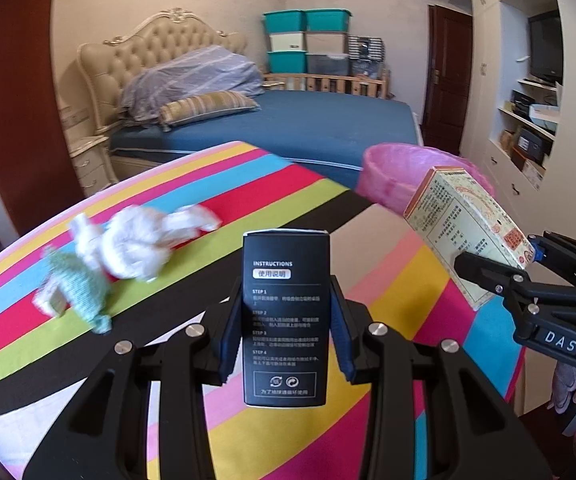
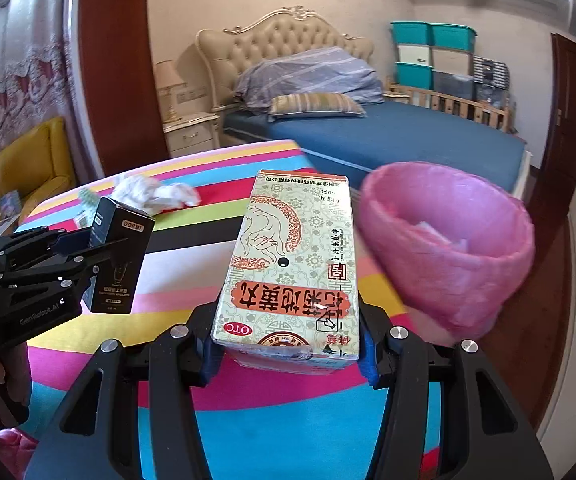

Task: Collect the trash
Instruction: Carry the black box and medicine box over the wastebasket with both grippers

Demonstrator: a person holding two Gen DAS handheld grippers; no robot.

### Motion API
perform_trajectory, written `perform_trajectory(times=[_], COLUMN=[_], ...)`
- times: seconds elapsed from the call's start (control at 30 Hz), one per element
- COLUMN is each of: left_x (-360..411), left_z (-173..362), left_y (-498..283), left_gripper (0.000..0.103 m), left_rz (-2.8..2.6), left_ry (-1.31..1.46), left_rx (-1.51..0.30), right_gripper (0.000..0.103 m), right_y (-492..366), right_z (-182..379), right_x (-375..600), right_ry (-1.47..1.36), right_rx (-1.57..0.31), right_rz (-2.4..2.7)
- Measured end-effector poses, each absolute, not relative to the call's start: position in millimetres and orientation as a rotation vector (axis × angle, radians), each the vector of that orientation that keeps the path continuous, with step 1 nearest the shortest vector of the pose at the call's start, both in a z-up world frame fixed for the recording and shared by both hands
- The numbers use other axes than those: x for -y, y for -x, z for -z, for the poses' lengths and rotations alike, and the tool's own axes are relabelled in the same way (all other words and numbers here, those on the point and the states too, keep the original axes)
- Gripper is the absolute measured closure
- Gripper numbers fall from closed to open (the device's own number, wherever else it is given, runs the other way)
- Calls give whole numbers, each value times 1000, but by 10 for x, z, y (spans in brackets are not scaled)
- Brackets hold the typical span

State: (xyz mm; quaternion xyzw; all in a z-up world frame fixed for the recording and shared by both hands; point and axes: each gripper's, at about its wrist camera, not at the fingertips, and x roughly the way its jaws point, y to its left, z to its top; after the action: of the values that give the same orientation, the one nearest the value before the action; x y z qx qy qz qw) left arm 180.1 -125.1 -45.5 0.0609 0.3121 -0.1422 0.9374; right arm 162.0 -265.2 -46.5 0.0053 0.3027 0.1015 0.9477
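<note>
My left gripper (image 1: 286, 336) is shut on a black box (image 1: 286, 316) printed with instructions and holds it upright above the striped table (image 1: 407, 280). The box also shows in the right wrist view (image 2: 118, 256). My right gripper (image 2: 288, 352) is shut on a cream and orange medicine box (image 2: 291, 264) and holds it above the table, beside the pink-lined trash bin (image 2: 447, 248). The medicine box also shows in the left wrist view (image 1: 467, 232), in front of the bin (image 1: 403, 176). Crumpled white tissue (image 1: 140, 240) and a green knitted scrap (image 1: 78, 284) lie on the table at the left.
The bin holds some pale paper (image 2: 443, 236). A bed with a blue sheet (image 1: 288, 124) stands behind the table. A yellow armchair (image 2: 32, 168) is at the far left. A wooden door (image 1: 445, 80) and shelves (image 1: 527, 120) are at the right.
</note>
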Motion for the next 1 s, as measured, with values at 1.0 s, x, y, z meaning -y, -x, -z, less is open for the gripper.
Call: perform_trajectory(times=[1.0], left_x=[3234], left_z=[66], left_y=[-3606], left_gripper=[60], left_rz=[576], left_ry=[31], left_rx=[-675], right_gripper=[51], right_y=[-2695], right_z=[423], right_x=[4167], right_ry=[-17], right_rx=[-570], right_rz=[-5])
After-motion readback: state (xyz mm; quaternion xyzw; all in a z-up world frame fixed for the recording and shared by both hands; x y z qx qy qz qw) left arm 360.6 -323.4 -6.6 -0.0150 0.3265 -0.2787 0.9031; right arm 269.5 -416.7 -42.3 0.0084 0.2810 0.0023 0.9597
